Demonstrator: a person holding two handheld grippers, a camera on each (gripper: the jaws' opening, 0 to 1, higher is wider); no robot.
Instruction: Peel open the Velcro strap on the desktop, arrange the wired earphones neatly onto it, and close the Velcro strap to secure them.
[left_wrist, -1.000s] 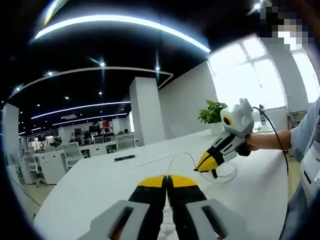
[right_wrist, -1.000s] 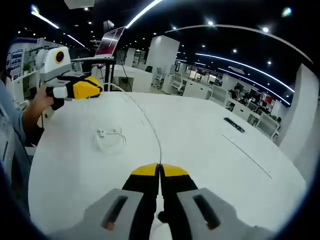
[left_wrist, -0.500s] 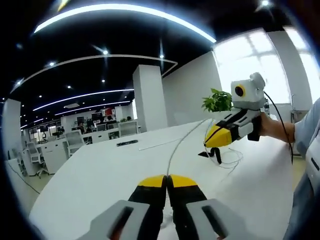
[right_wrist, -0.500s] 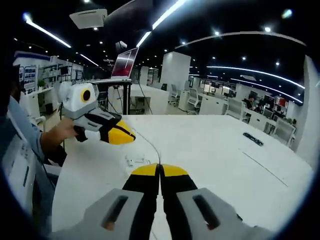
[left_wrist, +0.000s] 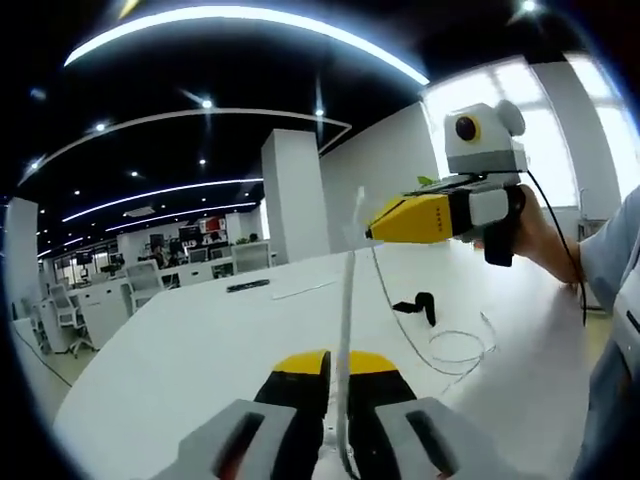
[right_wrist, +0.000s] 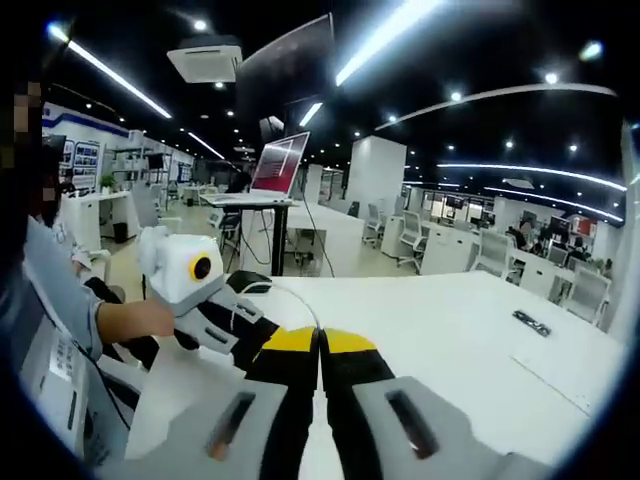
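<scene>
Above the bench (left_wrist: 200, 350), both claws pinch the earphone cable (left_wrist: 346, 300): left claw (left_wrist: 338, 362), right claw (right_wrist: 320, 342) closed. Velcro strap (left_wrist: 417, 305) apparently open; coiling, closing remain.

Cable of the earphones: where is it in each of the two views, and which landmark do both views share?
Left gripper view: the cable rises from the left gripper at bottom centre toward the right gripper; its loops lie on the table, lower right.
Right gripper view: a thin white arc at centre, just above the right gripper.
Shared landmark: the black bar far on the table, left of centre in the left gripper view, far right in the right gripper view.
</scene>
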